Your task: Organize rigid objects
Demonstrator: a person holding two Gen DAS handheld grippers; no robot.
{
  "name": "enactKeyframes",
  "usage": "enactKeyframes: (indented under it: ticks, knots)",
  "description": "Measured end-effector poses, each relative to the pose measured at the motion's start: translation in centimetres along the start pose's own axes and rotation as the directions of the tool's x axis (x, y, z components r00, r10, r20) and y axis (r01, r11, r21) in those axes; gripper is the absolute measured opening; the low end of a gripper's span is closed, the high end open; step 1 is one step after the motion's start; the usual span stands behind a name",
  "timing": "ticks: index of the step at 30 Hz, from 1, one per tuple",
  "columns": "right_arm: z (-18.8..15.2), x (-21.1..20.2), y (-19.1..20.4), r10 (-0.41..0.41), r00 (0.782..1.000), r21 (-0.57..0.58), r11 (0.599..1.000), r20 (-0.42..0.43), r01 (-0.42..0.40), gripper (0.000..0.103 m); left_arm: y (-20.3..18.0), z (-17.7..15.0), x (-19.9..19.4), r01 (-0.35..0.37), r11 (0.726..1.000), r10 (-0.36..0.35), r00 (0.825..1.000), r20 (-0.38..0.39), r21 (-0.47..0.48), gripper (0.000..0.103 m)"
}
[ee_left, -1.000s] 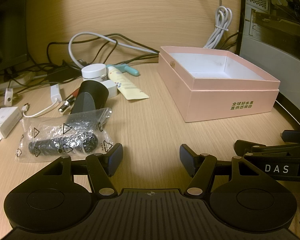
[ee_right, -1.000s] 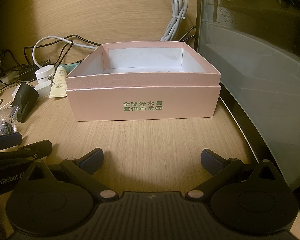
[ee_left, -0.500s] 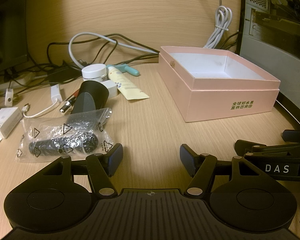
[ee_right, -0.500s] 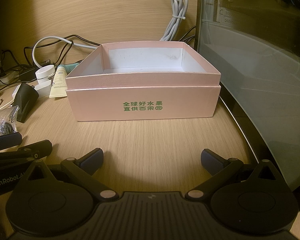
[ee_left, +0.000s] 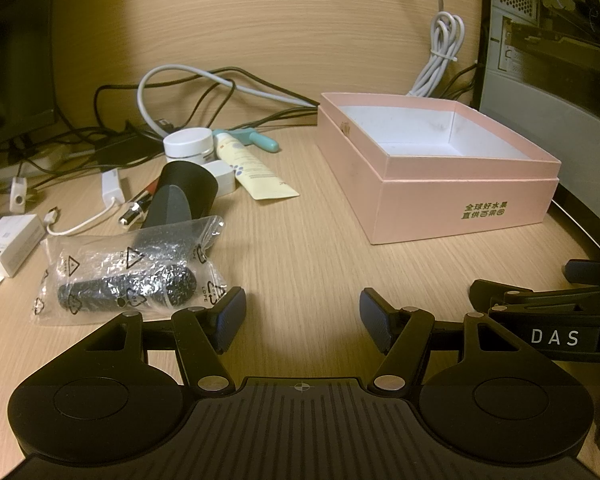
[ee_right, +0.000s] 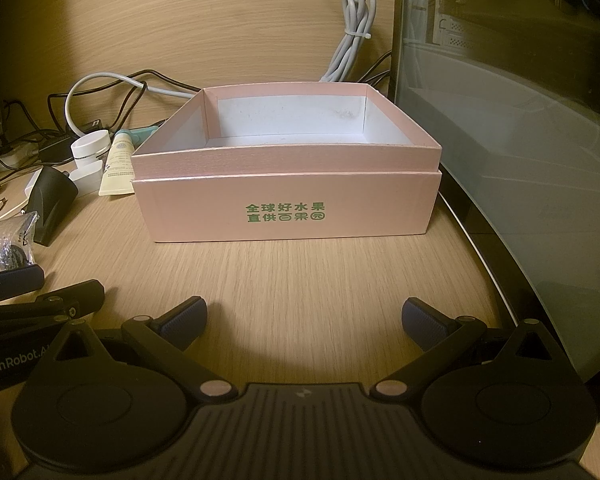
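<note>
Both grippers low over the tabletop, jaws apart and empty; pink box open at centre right.

We record bare wood-grain tabletop [ee_right: 300,276] between the right gripper [ee_right: 304,314] and the near wall of the pink box [ee_right: 288,208], with a dark curved edge closing the right of that frame. We see the left gripper [ee_left: 302,314] level with the surface, jaws spread around nothing, a clear strip of tabletop running ahead of it. At lower left of the left view we list a crinkled clear plastic bag [ee_left: 128,268] holding a dark cylinder, just beside the left fingertip. Behind it: a matte black cone-shaped item [ee_left: 184,196], a white round jar [ee_left: 189,145], a cream tube [ee_left: 252,174], a teal-handled piece [ee_left: 256,139], and tangled cables [ee_left: 180,88]. The box is rigid card, white inside, and holds nothing.
</note>
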State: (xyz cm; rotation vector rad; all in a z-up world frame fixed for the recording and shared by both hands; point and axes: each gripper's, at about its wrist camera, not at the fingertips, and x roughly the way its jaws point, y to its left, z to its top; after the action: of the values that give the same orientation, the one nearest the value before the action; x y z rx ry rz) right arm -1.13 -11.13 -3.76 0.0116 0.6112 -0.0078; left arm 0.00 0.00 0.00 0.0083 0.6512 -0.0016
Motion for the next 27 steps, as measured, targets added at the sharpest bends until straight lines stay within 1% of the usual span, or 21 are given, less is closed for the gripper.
enactKeyframes:
  ticks: [14, 18, 19, 20, 21, 22, 23, 25, 27]
  knots:
    - [0.0, 0.0, -0.2, 0.010, 1.000, -0.008, 1.000, 0.000, -0.010, 0.103, 0.0, 0.0, 0.0, 0.001, 1.000, -0.001, 1.000, 0.000, -0.001, 0.069]
    - [0.0, 0.1, -0.2, 0.011, 1.000, -0.008, 1.000, 0.000, -0.011, 0.103, 0.3, -0.1, 0.1, 0.011, 1.000, -0.011, 1.000, 0.004, -0.011, 0.067]
    - [0.0, 0.1, -0.2, 0.014, 1.000, -0.012, 1.000, -0.003, -0.014, 0.103, 0.7, -0.2, 0.0, 0.025, 0.999, -0.024, 1.000, 0.009, -0.030, 0.067]
    - [0.4, 0.3, -0.3, 0.026, 0.999, -0.022, 0.999, -0.025, -0.027, 0.103, 1.0, -0.1, -0.4, 0.049, 0.997, -0.048, 0.999, 0.017, -0.060, 0.066]
    - [0.6, 0.3, -0.4, 0.036, 0.998, -0.023, 0.999, -0.047, -0.037, 0.103, 1.6, -0.2, -0.8, 0.085, 0.992, -0.084, 0.996, 0.019, -0.093, 0.066]
    - [0.9, 0.4, -0.5, 0.041, 0.997, -0.025, 0.999, -0.068, -0.043, 0.103, 2.0, -0.2, -1.4, 0.114, 0.988, -0.113, 0.993, 0.022, -0.101, 0.066]
    - [1.1, 0.4, -0.5, 0.044, 0.996, -0.033, 0.998, -0.080, -0.047, 0.103, 2.7, 0.0, -2.2, 0.129, 0.988, -0.126, 0.991, 0.035, -0.089, 0.066]
    - [1.0, 0.2, -0.5, 0.046, 0.995, -0.033, 0.998, -0.086, -0.049, 0.103, 4.7, 0.5, -4.3, 0.111, 0.991, -0.105, 0.991, 0.078, -0.080, 0.066]
    - [1.0, 0.2, -0.3, 0.033, 0.995, -0.029, 0.999, -0.095, -0.036, 0.103, 8.3, 1.6, -6.6, 0.071, 0.995, -0.060, 0.987, 0.149, -0.069, 0.067]
